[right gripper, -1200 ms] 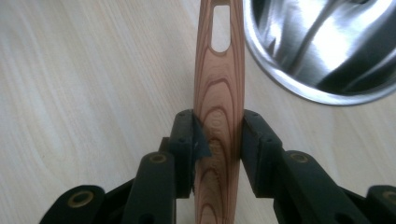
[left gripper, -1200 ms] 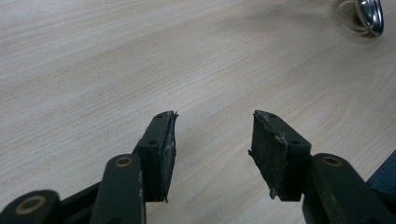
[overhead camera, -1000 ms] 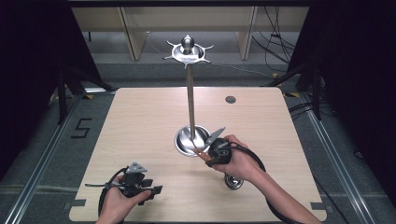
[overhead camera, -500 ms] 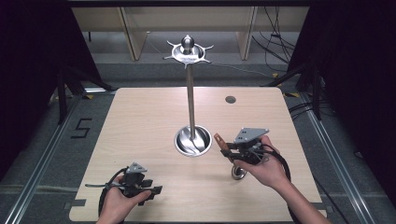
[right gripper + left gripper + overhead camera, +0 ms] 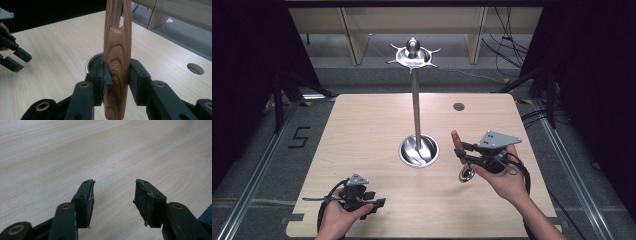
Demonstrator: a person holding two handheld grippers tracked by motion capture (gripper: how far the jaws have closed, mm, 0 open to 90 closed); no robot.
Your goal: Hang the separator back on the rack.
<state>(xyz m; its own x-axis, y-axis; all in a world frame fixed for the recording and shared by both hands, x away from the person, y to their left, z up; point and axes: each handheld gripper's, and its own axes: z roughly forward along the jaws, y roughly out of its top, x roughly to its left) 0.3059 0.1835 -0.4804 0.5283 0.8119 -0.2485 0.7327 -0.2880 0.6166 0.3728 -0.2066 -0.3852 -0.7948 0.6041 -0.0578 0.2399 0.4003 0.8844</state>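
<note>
Wooden handle (image 5: 117,62) clamped upright between right tongs (image 5: 117,75) pads

The high view looked down and forward over the pale wooden table (image 5: 362,125); both gripper views skimmed its surface closely.

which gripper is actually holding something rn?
The right gripper: its jaws clamp a wooden handle with a metal end hanging below. The left gripper sits open over bare table.
</note>
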